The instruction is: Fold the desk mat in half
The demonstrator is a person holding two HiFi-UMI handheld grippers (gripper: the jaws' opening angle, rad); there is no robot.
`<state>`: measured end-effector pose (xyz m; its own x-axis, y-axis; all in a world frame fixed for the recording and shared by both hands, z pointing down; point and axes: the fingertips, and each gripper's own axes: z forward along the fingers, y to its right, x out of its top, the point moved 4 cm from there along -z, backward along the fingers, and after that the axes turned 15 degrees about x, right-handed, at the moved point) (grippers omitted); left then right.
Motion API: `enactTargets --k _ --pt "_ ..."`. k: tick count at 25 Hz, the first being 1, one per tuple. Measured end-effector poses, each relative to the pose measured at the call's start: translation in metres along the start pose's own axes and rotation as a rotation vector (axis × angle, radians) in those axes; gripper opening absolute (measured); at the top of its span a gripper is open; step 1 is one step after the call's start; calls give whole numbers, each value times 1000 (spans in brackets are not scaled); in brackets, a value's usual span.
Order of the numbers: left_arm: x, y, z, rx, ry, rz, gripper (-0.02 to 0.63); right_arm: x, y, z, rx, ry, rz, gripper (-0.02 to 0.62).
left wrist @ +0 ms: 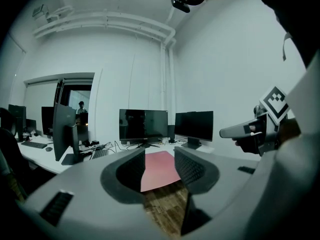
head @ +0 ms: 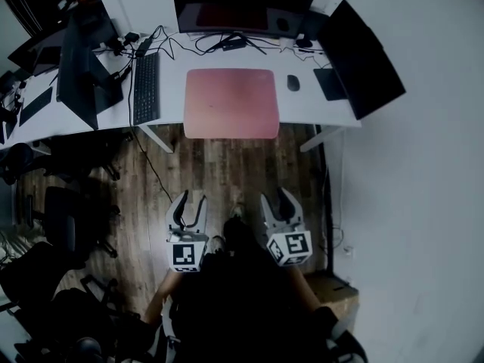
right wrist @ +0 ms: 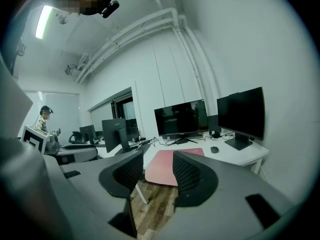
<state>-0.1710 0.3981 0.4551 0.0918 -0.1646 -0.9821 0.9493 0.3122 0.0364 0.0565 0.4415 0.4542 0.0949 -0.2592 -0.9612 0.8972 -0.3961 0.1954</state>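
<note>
A pink desk mat (head: 231, 102) lies flat and unfolded on the white desk (head: 302, 108), its front edge hanging slightly over the desk's front. Both grippers hover over the wooden floor, well short of the desk. My left gripper (head: 188, 200) is open with nothing between its fingers. Beside it, my right gripper (head: 277, 198) is also open and empty. The mat (left wrist: 158, 170) shows through the left gripper (left wrist: 159, 168) in its own view. Seen from the right gripper (right wrist: 157, 173), the mat (right wrist: 165, 166) lies ahead on the desk.
A keyboard (head: 146, 88) lies left of the mat and a mouse (head: 293, 83) right of it. A wide monitor (head: 240, 4) stands behind the mat, another monitor (head: 360, 57) at the right, more at the left. Office chairs (head: 57, 225) crowd the left floor. A box (head: 333, 290) sits lower right.
</note>
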Motion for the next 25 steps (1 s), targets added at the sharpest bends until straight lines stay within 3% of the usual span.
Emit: enactTargets --k 6,13,18,25 --pt "-2 9 71 33 -59 -16 166 2 60 43 10 -24 74 166" --pt "-23 -4 130 69 -97 72 173 -15 117 83 48 -87 74 172" --pt "-57 -22 164 61 -179 81 179 -33 160 102 39 -152 87 175" --pt "-107 -52 220 81 -287 28 190 -73 214 142 58 -250 81 176"
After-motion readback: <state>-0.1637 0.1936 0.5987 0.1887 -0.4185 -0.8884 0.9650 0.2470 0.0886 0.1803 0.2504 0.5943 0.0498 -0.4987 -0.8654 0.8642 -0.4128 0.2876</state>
